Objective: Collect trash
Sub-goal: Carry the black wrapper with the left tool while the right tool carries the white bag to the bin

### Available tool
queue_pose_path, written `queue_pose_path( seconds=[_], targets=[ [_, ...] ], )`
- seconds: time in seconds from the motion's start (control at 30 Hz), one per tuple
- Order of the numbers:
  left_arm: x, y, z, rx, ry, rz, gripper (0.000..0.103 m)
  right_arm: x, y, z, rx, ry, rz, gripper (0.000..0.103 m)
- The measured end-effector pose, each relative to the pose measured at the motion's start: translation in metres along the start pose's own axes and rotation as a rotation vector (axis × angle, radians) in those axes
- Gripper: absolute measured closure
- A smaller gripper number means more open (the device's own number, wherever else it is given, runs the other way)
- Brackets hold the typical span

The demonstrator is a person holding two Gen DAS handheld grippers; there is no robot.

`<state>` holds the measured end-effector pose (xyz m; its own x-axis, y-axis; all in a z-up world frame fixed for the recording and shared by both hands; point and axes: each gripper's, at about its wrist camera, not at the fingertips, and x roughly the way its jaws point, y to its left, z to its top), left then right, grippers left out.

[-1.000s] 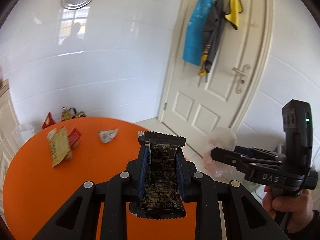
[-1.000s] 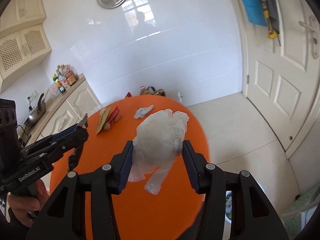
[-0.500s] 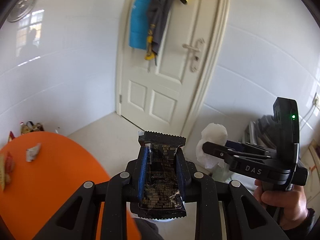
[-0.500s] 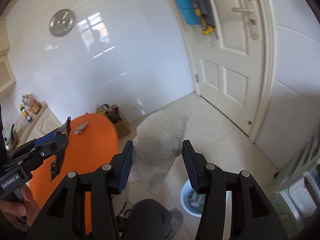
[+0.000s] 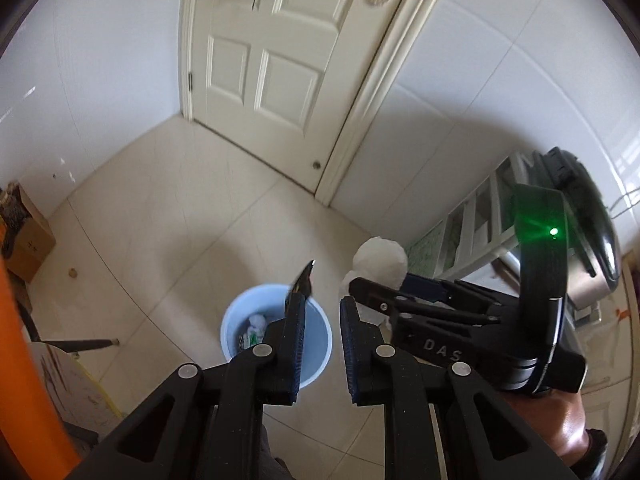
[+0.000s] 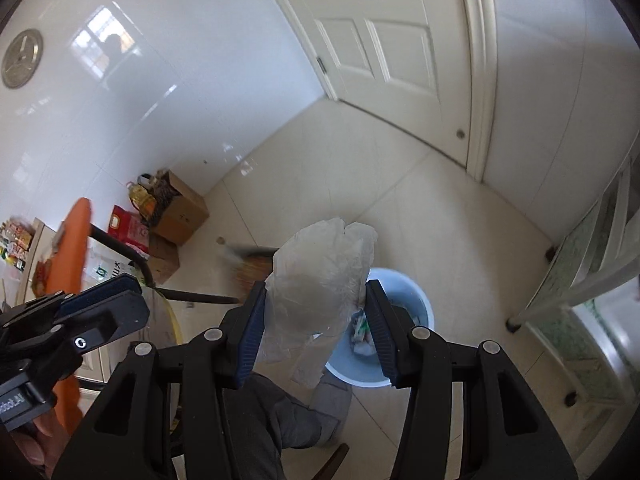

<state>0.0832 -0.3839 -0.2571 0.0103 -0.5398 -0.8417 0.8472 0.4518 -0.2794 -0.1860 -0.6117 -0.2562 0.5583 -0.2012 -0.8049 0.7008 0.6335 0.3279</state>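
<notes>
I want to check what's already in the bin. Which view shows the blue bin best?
The left wrist view: the bin shows most of its rim and some trash inside, a finger covering only part. In the right wrist view the bin is largely hidden behind the plastic bag and a finger.

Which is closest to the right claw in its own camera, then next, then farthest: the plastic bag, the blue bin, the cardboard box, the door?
1. Plastic bag: squeezed in the right claw.
2. Blue bin: on the floor just beyond.
3. Cardboard box: left, by the wall.
4. Door: far back, top.
</notes>
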Motion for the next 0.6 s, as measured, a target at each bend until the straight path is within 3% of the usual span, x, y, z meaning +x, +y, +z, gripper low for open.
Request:
queue_pose_path(
  seconds=[0.13,0.17,0.2,0.23,0.27,0.3,0.4,0.6],
  targets=[
    [0.01,0.008,-0.005,-0.02,0.048,0.066,0.084,0.04,-0.014,0.001,0.02,0.086,-0.002,0.051],
    [0.009,0.008,-0.003,-0.023,0.051,0.075,0.075,0.049,-0.015,0.001,0.021,0.104,0.002,0.05],
    [0.007,0.006,-0.003,-0.022,0.052,0.091,0.054,0.057,-0.018,0.0,0.024,0.124,-0.004,0.042],
    [0.002,0.006,-0.008,-0.018,0.048,0.12,0.041,0.063,-0.02,-0.001,0.027,0.137,-0.01,0.025],
    [0.002,0.002,0.003,-0.018,0.038,0.137,0.022,0.067,-0.023,-0.002,0.032,0.141,-0.025,0.016],
    [-0.005,0.002,0.0,-0.017,0.016,0.148,0.016,0.07,-0.027,-0.002,0.041,0.138,-0.039,0.007],
    [-0.009,-0.008,0.007,-0.015,0.01,0.192,0.007,0.071,-0.033,-0.004,0.072,0.134,-0.046,0.0],
    [-0.015,-0.016,0.018,-0.059,-0.006,0.228,0.007,0.055,-0.027,-0.004,0.085,0.098,-0.07,0.0]
  ],
)
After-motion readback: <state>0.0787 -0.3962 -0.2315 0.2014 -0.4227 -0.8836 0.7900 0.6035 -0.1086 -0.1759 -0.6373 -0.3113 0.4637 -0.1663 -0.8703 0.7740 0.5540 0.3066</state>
